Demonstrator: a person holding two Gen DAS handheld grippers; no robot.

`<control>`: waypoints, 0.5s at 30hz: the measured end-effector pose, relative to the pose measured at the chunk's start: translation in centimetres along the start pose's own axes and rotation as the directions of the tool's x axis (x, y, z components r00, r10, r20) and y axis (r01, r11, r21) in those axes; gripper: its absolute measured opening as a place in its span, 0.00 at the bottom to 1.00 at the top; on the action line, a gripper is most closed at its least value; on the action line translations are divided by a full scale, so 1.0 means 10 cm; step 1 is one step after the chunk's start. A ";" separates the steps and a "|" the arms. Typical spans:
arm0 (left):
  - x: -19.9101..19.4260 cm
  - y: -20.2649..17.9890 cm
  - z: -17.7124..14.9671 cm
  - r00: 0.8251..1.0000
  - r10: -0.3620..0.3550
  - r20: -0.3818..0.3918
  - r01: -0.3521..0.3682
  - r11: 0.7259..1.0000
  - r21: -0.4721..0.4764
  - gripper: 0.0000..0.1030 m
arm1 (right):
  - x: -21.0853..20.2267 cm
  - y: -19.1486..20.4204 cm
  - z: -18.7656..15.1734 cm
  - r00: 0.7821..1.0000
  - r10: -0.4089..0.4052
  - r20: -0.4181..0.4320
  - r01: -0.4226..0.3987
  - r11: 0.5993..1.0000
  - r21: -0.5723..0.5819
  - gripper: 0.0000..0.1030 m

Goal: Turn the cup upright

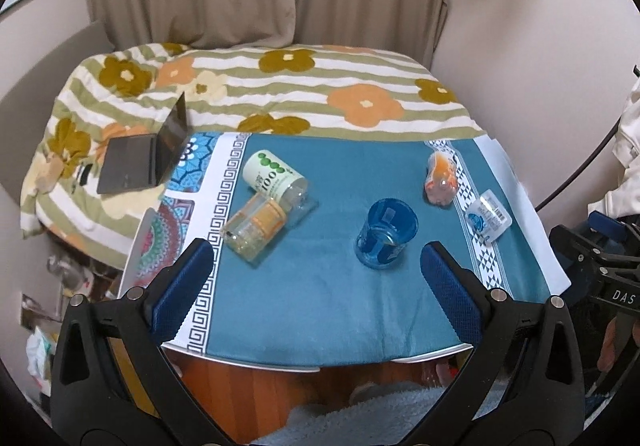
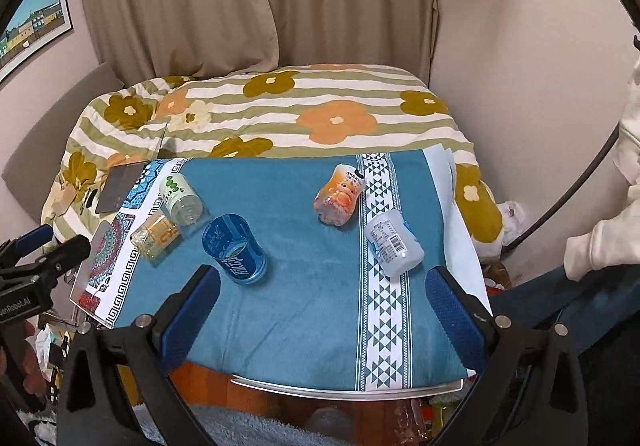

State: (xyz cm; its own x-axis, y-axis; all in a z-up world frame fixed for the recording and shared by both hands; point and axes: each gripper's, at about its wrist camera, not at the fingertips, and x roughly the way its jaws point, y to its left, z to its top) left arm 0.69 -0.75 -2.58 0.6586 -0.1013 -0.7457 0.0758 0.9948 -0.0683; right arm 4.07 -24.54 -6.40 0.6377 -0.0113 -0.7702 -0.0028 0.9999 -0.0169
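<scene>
A clear blue cup (image 1: 386,233) stands upright on the teal cloth, mouth up; it also shows in the right wrist view (image 2: 234,248). My left gripper (image 1: 318,262) is open and empty, held just in front of the cup with the cup between its blue fingers (image 1: 452,290) but farther away. My right gripper (image 2: 322,294) is open and empty, above the front of the table, to the right of the cup. The left gripper's body shows at the left edge of the right wrist view (image 2: 36,266).
Lying on the cloth: a green-labelled clear cup (image 1: 276,177), an orange-banded clear cup (image 1: 256,230), an orange printed cup (image 1: 442,177) and a white cup (image 1: 488,215). A laptop (image 1: 144,157) sits on the flowered blanket (image 1: 300,85) behind. The table's front edge (image 1: 320,366) is near.
</scene>
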 end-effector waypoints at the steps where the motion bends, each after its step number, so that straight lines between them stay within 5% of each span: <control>1: -0.01 0.00 0.01 1.000 0.001 0.003 -0.001 1.000 0.004 1.00 | 0.00 0.00 0.00 1.000 -0.002 0.001 0.002 1.000 0.001 1.00; 15: -0.01 -0.01 0.06 1.000 -0.003 0.021 0.003 1.000 0.014 1.00 | -0.02 0.02 0.01 1.000 -0.018 0.012 0.018 1.000 0.011 1.00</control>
State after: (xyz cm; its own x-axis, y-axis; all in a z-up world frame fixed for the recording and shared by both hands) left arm 1.09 -0.81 -2.11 0.6741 -0.1048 -0.7311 0.0883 0.9942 -0.0612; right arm 4.04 -24.29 -6.18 0.6465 -0.0289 -0.7624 0.0166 0.9996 -0.0238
